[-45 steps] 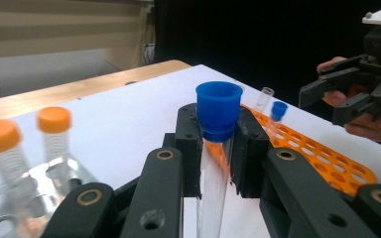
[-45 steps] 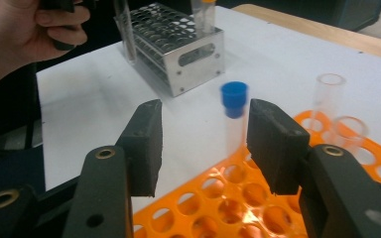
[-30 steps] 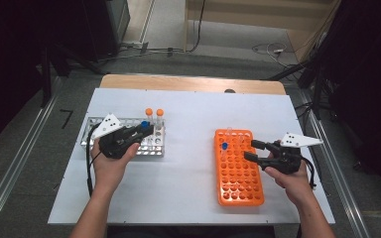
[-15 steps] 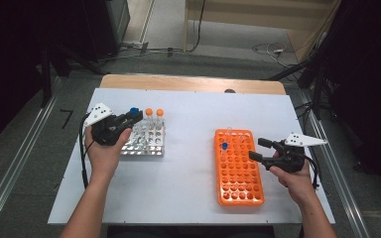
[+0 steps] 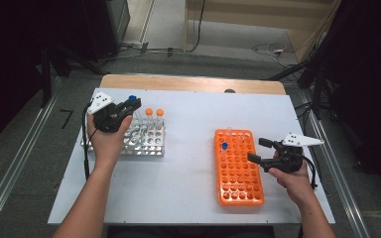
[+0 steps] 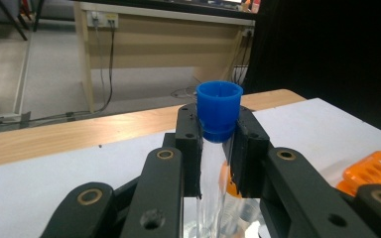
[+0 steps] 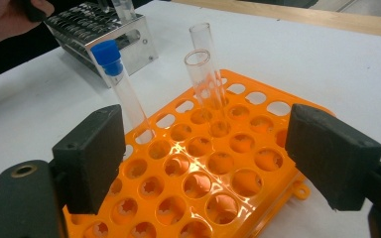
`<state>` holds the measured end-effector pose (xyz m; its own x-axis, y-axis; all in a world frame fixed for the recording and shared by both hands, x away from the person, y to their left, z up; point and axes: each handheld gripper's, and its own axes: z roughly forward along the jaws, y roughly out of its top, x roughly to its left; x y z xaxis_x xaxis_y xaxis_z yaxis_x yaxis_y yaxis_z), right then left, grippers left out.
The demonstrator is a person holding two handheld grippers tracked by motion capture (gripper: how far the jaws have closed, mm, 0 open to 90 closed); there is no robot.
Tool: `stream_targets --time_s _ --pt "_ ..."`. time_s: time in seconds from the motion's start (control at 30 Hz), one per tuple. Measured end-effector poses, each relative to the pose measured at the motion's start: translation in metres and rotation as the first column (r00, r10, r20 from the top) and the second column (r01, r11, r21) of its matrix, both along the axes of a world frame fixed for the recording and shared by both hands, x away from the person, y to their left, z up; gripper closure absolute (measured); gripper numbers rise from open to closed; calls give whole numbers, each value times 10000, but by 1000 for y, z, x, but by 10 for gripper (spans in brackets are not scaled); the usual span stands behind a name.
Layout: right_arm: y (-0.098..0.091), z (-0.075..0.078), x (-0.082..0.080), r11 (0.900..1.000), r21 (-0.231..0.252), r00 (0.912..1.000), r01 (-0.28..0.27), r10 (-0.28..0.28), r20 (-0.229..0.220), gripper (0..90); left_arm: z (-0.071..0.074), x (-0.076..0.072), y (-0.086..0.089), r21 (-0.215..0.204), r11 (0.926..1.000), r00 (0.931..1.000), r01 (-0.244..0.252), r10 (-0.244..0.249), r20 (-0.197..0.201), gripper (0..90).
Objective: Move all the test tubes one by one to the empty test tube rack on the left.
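My left gripper (image 5: 128, 106) is shut on a clear test tube with a blue cap (image 6: 220, 106), held upright over the far left corner of the metal rack (image 5: 146, 144). Two orange-capped tubes (image 5: 154, 112) stand in that rack. My right gripper (image 5: 259, 150) hovers at the right edge of the orange rack (image 5: 238, 173); its jaws have just been opening, and they stand wide apart with nothing between the pads (image 7: 92, 158). In the orange rack stand another blue-capped tube (image 7: 114, 74) and two uncapped clear tubes (image 7: 206, 74).
The white table top (image 5: 188, 163) carries both racks, with bare surface between them. A wooden strip (image 5: 188, 83) runs along the far edge. Cables lie on the floor beyond, and metal rails flank the table.
My left gripper has carried the blue-capped tube away from me, towards the far left corner of the metal rack. The right gripper's jaws have spread wider while that hand stayed in place.
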<state>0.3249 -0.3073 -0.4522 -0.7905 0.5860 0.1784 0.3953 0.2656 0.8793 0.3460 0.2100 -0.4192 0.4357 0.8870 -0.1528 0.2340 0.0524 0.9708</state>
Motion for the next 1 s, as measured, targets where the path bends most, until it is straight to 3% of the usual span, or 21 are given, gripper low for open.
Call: stream_targets --time_s 0.23,0.6,0.9,1.0 --pt "1 -1 0 10000 -41 10000 1 -1 -20 143 -4 9 -1 -180 9998 9999 51 -49 110 772" --pt "1 -2 1 10000 -57 10000 1 -1 -51 143 -12 14 -2 125 9987 9980 500 -495 -383 771" --pt "2 -3 1 9999 -101 9999 12 -13 -106 144 -16 13 -6 817 9930 9932 849 -777 -869 769" --pt "3 -4 1 9999 -112 10000 -30 30 -64 144 -17 12 -7 1028 9910 9935 854 -768 -842 768"
